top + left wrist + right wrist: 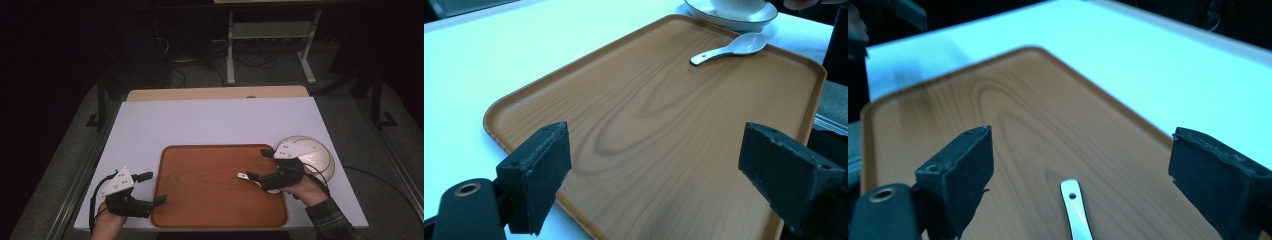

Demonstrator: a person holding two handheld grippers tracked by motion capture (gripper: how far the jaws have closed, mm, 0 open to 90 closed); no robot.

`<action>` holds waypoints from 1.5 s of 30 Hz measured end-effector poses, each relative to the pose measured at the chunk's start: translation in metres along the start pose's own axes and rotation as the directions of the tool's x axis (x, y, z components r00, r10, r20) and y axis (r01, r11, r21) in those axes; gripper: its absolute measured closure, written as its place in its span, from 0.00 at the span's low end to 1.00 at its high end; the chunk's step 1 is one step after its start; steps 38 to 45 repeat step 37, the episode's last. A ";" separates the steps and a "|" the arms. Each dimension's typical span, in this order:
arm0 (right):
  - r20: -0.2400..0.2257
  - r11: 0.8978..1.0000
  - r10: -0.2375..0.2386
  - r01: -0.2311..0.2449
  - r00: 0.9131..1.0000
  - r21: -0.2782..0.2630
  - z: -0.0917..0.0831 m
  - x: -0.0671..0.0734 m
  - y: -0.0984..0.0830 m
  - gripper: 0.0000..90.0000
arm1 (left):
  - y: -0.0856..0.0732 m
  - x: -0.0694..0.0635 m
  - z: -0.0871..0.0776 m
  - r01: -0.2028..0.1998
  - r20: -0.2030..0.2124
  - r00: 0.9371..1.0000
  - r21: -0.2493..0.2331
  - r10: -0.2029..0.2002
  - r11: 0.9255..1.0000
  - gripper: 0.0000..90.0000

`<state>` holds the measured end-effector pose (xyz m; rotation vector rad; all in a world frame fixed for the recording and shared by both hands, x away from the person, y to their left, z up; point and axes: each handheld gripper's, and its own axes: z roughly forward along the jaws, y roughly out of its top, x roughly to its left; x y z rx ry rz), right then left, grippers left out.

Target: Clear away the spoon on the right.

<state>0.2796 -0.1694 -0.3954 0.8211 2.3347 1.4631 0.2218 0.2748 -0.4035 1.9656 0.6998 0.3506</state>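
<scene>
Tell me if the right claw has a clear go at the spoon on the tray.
Probably yes. The right claw is open with the spoon handle lying between its jaws on the tray, and nothing sits between them.

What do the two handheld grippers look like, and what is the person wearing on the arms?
Each gripper, left gripper and right gripper, has a black body, two black block-shaped jaws with rough padded faces, and a grey three-cornered plate on top. A black cable loops from the left one. The right forearm wears a dark plaid sleeve.
</scene>
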 end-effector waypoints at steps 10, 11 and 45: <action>0.021 0.997 0.005 -0.003 1.000 -0.073 -0.032 0.003 -0.004 0.11 | 0.000 0.000 0.000 0.000 0.000 1.000 0.001 0.000 1.000 0.15; 0.022 0.997 0.008 -0.006 1.000 -0.074 -0.034 0.003 -0.005 0.11 | 0.000 0.000 0.000 -0.001 0.000 1.000 0.001 0.001 1.000 0.15; 0.078 0.990 0.041 -0.030 0.996 -0.138 -0.080 -0.005 -0.027 0.11 | -0.009 -0.007 -0.015 0.018 -0.039 0.999 0.000 -0.018 1.000 0.15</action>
